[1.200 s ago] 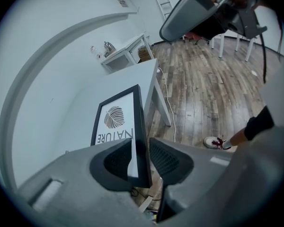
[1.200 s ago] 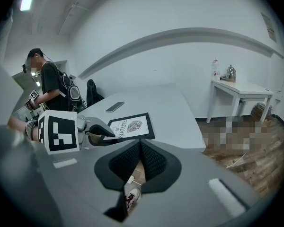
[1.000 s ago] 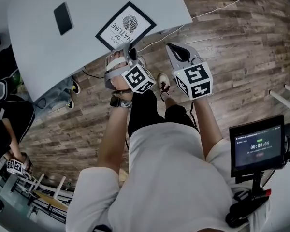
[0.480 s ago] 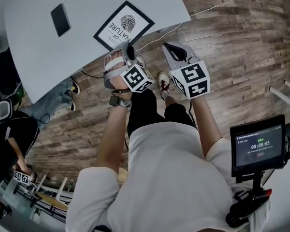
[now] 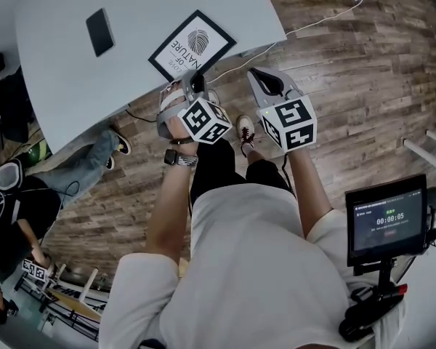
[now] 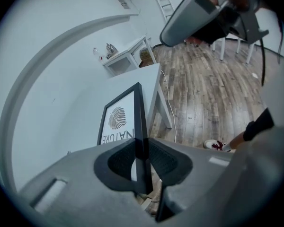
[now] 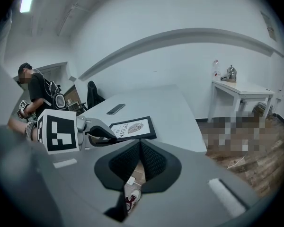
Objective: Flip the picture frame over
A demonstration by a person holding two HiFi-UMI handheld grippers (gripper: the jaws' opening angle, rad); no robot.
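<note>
The person wears a white short-sleeved T-shirt (image 5: 254,267), black short trousers (image 5: 216,167), a dark wristwatch (image 5: 173,158) and a white shoe (image 5: 245,126) with red laces. The left gripper (image 5: 195,76) and right gripper (image 5: 256,73) are grey, with black-and-white marker cubes (image 5: 206,120).

Head view looks steeply down; both gripper views look across the table (image 5: 51,71), seemingly close, sharing the picture frame (image 5: 192,44).

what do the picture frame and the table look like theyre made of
The picture frame has a black border with a dull, even finish, probably painted wood or plastic. The table has a smooth pale grey top with no grain, likely laminate.
</note>
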